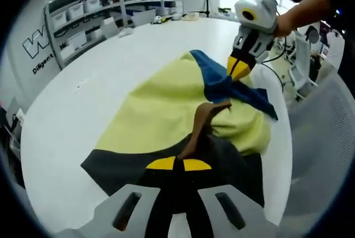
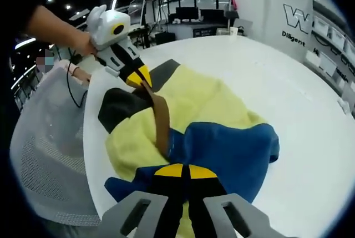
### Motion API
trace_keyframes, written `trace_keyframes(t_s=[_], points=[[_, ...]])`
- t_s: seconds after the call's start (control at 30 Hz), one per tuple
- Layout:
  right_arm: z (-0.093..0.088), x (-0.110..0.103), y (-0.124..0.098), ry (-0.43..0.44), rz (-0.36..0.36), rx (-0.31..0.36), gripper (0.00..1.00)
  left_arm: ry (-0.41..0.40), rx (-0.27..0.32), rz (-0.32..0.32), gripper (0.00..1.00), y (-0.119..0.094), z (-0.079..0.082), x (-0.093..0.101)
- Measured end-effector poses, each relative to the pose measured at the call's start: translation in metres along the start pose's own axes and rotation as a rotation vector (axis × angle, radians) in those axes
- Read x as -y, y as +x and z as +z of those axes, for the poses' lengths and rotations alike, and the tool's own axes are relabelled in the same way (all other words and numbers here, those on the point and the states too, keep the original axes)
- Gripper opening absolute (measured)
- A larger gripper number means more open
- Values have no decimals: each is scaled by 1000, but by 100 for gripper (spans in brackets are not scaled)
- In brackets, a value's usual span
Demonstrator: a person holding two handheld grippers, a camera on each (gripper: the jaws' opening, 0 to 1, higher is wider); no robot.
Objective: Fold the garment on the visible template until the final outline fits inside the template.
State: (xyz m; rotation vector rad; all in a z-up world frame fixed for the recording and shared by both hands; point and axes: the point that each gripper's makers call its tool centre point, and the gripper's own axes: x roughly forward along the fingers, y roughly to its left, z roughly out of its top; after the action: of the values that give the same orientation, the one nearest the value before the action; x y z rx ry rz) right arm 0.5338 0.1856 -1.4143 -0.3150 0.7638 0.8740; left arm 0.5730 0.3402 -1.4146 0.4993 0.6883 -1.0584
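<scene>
A garment of pale yellow (image 1: 161, 105), blue (image 1: 213, 77) and dark grey (image 1: 122, 163) cloth lies bunched on a white round table (image 1: 83, 94). My left gripper (image 1: 177, 165) is shut on the dark grey edge, where a brown strap (image 1: 199, 124) runs up from its tips. My right gripper (image 1: 239, 69), held by a hand, pinches the blue part at the garment's far side. In the right gripper view, my right gripper (image 2: 180, 171) is shut on the blue cloth (image 2: 227, 149). Across the yellow cloth (image 2: 199, 102), the left gripper (image 2: 140, 77) holds the taut brown strap (image 2: 161, 119).
A grey mesh chair back (image 1: 327, 138) (image 2: 50, 149) stands against the table's edge beside the garment. Shelves with white bins (image 1: 94, 10) line the wall past the table. Bare white tabletop (image 2: 288, 82) spreads beyond the garment.
</scene>
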Motion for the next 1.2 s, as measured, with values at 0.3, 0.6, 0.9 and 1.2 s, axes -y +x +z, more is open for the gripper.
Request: trace_keyframes(t_s=[0.3, 0.6, 0.9, 1.2], points=[[31, 16, -19, -40, -45, 59, 0, -8, 65, 42, 1, -18, 29, -19], [60, 31, -32, -84, -83, 101, 0, -21, 105, 78, 1, -31, 50, -36], [91, 50, -48, -103, -142, 166, 0, -38, 146, 97, 1, -45, 78, -51], [115, 76, -62, -87, -217, 222, 0, -79, 179, 135, 1, -60, 99, -73]])
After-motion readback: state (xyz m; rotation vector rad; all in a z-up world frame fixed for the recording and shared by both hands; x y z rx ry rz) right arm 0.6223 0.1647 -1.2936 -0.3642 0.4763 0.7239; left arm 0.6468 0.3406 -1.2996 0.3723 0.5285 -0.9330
